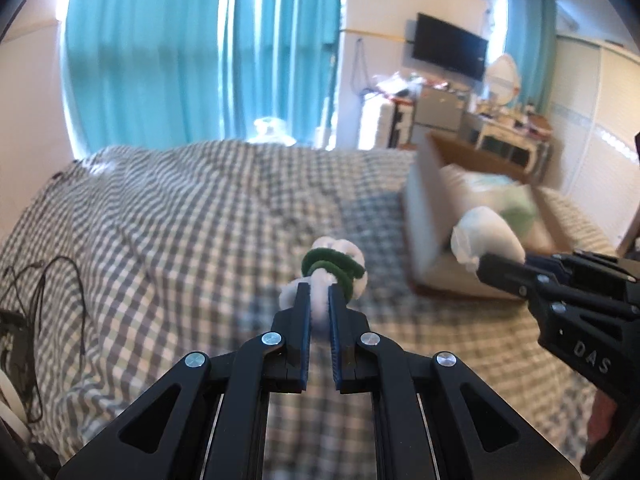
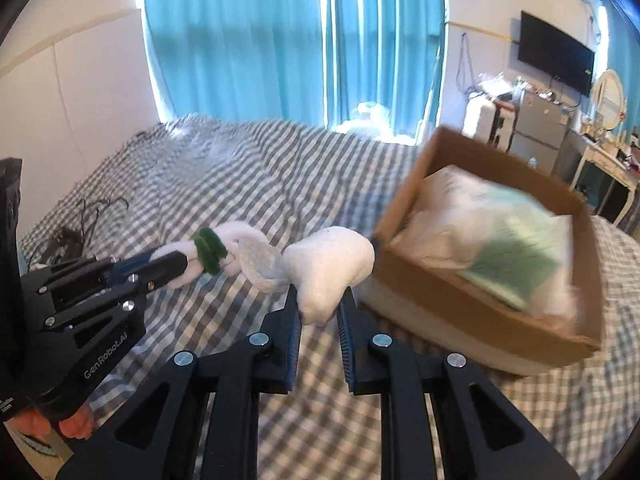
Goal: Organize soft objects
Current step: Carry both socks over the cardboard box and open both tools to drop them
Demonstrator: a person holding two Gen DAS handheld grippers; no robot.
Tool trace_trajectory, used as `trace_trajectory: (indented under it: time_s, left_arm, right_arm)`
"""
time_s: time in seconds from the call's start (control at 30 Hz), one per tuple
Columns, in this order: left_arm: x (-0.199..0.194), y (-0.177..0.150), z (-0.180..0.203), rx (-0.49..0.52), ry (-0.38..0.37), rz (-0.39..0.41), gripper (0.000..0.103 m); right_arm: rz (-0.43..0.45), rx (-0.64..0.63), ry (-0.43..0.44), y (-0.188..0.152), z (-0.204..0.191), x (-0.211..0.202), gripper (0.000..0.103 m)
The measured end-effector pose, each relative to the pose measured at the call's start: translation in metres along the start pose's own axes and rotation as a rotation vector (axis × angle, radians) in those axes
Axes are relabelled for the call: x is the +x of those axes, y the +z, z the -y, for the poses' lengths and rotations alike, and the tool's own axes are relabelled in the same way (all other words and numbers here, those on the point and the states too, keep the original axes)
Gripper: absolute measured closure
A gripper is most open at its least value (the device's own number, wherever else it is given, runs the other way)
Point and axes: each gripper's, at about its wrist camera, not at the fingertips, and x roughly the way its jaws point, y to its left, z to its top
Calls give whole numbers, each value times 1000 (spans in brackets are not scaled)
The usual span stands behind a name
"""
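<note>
In the left wrist view, the left gripper (image 1: 319, 300) pinched a fuzzy white plush toy (image 1: 336, 270) wound with green cord, above the checked bedspread (image 1: 180, 220). In the right wrist view, the right gripper (image 2: 320, 304) pinched the toy's rounded white end (image 2: 330, 266), just left of a cardboard box (image 2: 472, 300) holding soft bundles; teal curtains (image 2: 280, 32) hung far behind.

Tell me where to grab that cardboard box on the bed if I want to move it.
Grip the cardboard box by its near-left side wall, coming from above with one finger inside and one outside. That wall stands upright and its top edge is bare, while soft white and green items fill the middle. Both tools are busy on the white plush toy, so one would likely have to let go first.
</note>
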Motion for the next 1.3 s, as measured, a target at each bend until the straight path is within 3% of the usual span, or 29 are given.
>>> trace_trajectory:
  time_s: [0.3,0.47,0.6,0.77,0.93,1.2,1.3]
  left_arm:
    - [-39,42,77,72,-112,26,95]
    - [-30,63,114,107,-151,17,95]
    - [-6,87,139,109,-171,24,95]
    - [36,110,166,160,-155,39,95]
    - [87,123,172,182,-112,38,95]
    - [143,108,167,186,-125,-58,95]
    - [143,103,166,174,-125,-43,92]
  right_arm:
    - [123,21,-96,20,52,-100,87]
    - [175,30,-159,31,92,-141,87]
    - [180,41,-196,40,128,-150,87]
    - [166,84,-215,54,176,-132,87]
    - [110,103,-220,65,212,-83,86]
    - [35,156,-178,66,248,-3,86]
    - [9,156,-158,61,250,11,85]
